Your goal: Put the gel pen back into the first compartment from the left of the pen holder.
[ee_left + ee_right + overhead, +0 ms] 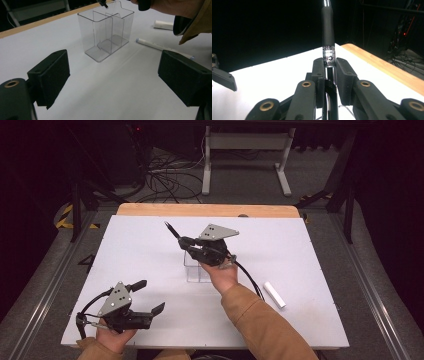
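Black grippers point(148, 296) with brass screws, grey triangular plates, tan sleeves point(265, 325).

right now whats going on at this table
A person works at a white table with a gripper in each hand. The right gripper is shut on a black pen, held above a clear divided holder standing mid-table. The left gripper rests open near the front left corner, holding nothing. A white marker lies beside the holder, and a small white cylinder lies further to the right. The holder looks empty so far.
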{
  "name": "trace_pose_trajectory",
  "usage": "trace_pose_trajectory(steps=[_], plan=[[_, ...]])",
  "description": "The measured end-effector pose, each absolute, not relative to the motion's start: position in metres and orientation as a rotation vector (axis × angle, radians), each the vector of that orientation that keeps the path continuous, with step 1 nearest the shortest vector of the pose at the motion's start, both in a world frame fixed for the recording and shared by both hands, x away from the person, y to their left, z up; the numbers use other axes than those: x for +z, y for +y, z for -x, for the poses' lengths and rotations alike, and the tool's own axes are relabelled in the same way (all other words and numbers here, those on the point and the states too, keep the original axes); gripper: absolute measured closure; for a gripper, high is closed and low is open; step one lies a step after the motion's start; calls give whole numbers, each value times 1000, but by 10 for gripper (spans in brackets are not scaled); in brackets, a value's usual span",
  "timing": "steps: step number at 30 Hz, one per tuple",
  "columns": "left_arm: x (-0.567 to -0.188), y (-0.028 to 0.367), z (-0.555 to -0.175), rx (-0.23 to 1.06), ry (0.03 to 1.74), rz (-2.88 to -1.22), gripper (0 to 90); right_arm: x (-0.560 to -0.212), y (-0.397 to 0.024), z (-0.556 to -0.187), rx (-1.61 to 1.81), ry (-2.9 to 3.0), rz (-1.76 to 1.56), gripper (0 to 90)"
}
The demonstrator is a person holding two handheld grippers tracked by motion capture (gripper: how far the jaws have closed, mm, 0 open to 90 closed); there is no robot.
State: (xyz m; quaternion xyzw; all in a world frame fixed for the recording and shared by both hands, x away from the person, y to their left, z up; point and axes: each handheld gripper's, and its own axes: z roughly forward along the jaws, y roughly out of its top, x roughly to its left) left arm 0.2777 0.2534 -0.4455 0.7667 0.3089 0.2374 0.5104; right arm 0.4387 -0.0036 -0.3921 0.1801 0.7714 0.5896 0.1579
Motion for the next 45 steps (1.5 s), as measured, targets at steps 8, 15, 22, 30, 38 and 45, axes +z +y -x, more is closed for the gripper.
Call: trace_pose_trajectory(steps=[8, 15, 22, 30, 38, 45], plan=[[-446, 253, -277, 574, 740, -1854, 111, -403, 2, -442, 1683, 2232, -543, 780], [-447, 252, -277, 573, 737, -1853, 113, -408, 0, -444, 1677, 2233, -569, 780], [-447, 252, -277, 575, 735, -1859, 115, -409, 0, -445, 1685, 2240, -582, 772], [-447, 252, -277, 571, 738, -1860, 115, -393, -11, -437, 1635, 2138, -606, 337], [-446, 253, -276, 586, 743, -1855, 112, -366, -35, -413, 1562, 2101, -519, 185], [-446, 253, -276, 589, 747, -1855, 110, -347, -63, -394, 1600, 2078, -512, 169]])
